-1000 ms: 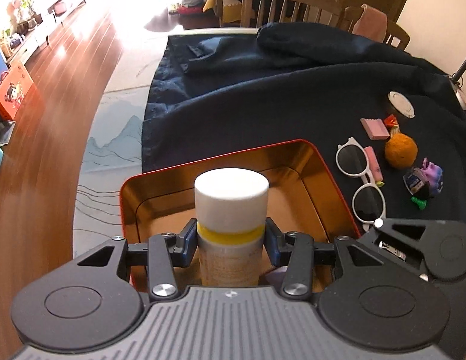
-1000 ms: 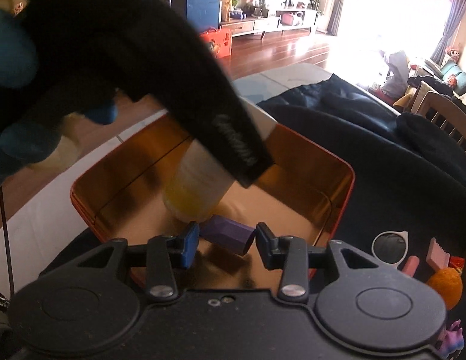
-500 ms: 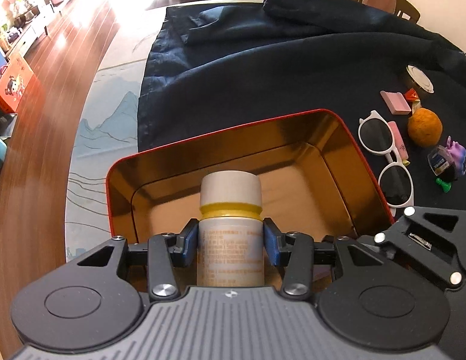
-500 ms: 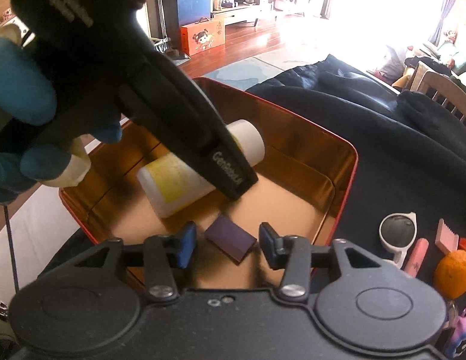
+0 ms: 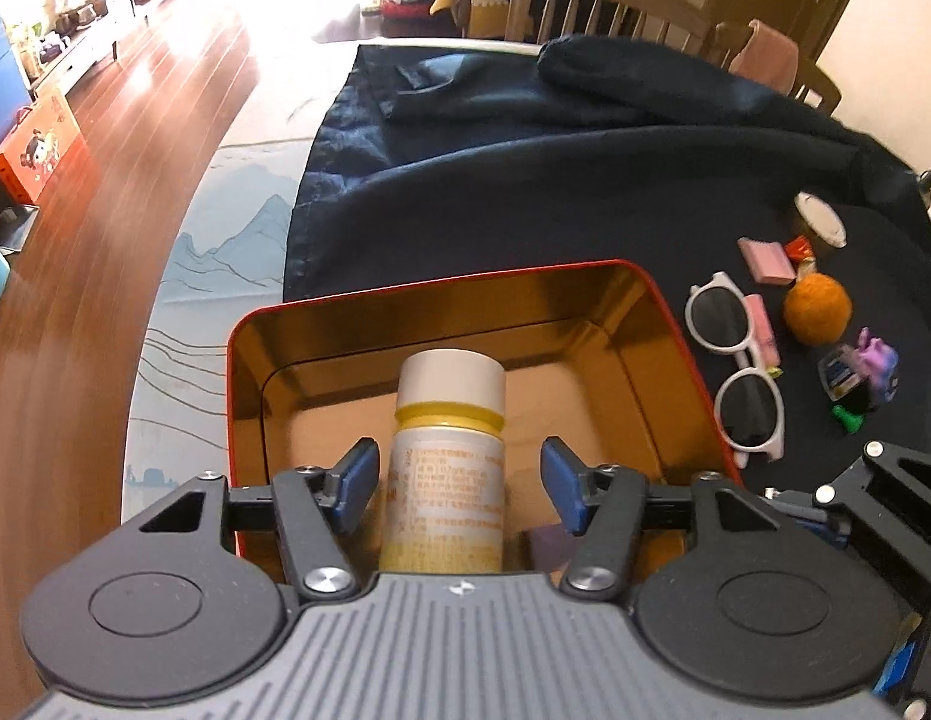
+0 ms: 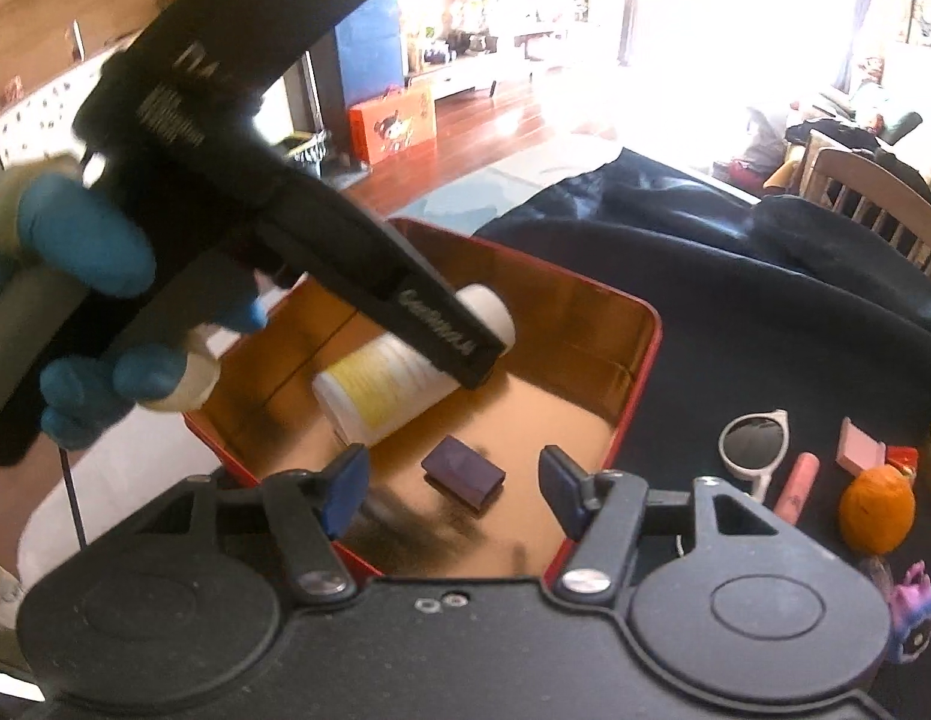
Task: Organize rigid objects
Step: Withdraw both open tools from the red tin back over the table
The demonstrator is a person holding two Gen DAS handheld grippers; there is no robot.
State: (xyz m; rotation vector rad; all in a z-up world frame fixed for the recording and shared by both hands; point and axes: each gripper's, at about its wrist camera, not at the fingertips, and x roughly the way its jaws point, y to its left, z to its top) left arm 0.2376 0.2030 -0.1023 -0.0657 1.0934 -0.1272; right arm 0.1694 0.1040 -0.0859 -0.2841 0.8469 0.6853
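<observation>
Inside the red tin [image 5: 660, 324], bottle [image 5: 444, 456] lying on the gold floor, purple block [image 6: 462, 474] beside it. Left claw [image 5: 459, 468] spread wide, bottle loose between its pads; right claw [image 6: 450, 483] gaping too, gripping nothing. Best to back straight up and out, minding the tin's rim. Plenty of room rightward toward the sunglasses [image 5: 732, 363] on the table.

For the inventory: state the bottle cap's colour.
White cap above a yellow band; clearest in the left wrist view.

both wrist views look down from close above the red tin [image 5: 675, 324] [image 6: 636, 372] on the table, from different sides; both share its gold interior and the sunglasses [image 5: 729, 360] [image 6: 756, 441].
</observation>
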